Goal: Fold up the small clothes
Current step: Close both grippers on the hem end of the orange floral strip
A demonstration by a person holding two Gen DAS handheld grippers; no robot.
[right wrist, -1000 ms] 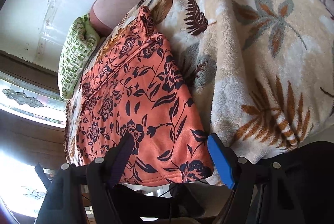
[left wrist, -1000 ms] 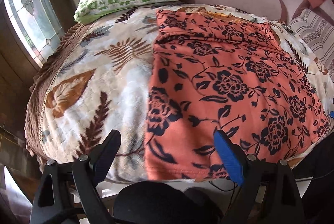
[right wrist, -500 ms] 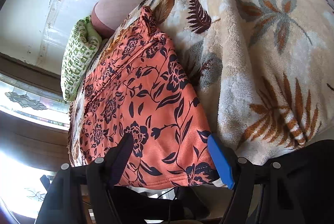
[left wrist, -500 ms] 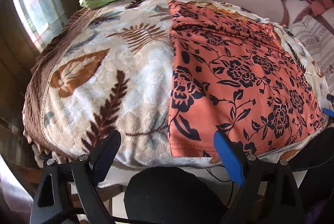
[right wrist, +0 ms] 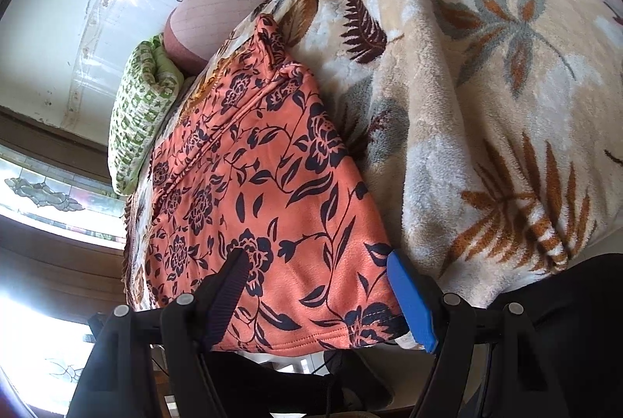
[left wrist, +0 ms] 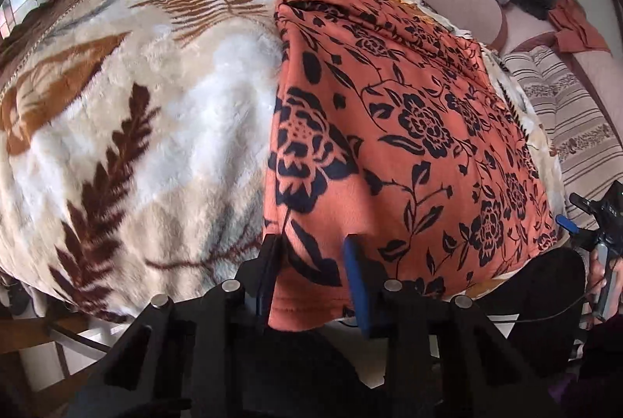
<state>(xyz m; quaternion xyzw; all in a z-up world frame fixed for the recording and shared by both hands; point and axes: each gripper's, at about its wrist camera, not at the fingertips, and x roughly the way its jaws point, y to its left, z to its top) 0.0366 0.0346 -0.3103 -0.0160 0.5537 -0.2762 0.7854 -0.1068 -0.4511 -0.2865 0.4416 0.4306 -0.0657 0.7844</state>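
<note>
The orange flowered garment [left wrist: 389, 130] lies flat on the leaf-print blanket [left wrist: 148, 114], its near hem hanging just over the blanket's front edge.

The left wrist view alone shows the left gripper [left wrist: 313, 262] at the garment's near left corner. Its jaws have just been closing, and that corner of cloth now stands between them, though whether the pads already press on it cannot be told. The same view catches the right gripper [left wrist: 572, 223] at the garment's far right corner, a hand [left wrist: 605, 278] behind it, and a striped cushion [left wrist: 564, 114] beyond the blanket's right side.

The right wrist view alone shows the right gripper's fingers [right wrist: 409, 295] set wide apart, straddling the garment's near right corner with the hem between them and no squeeze visible. A green checked pillow [right wrist: 136, 114] lies at the blanket's far end in both views.

Compared with a second ago, the left gripper has dropped closer to the blanket and narrowed sharply onto the corner; the right view is almost unchanged.
</note>
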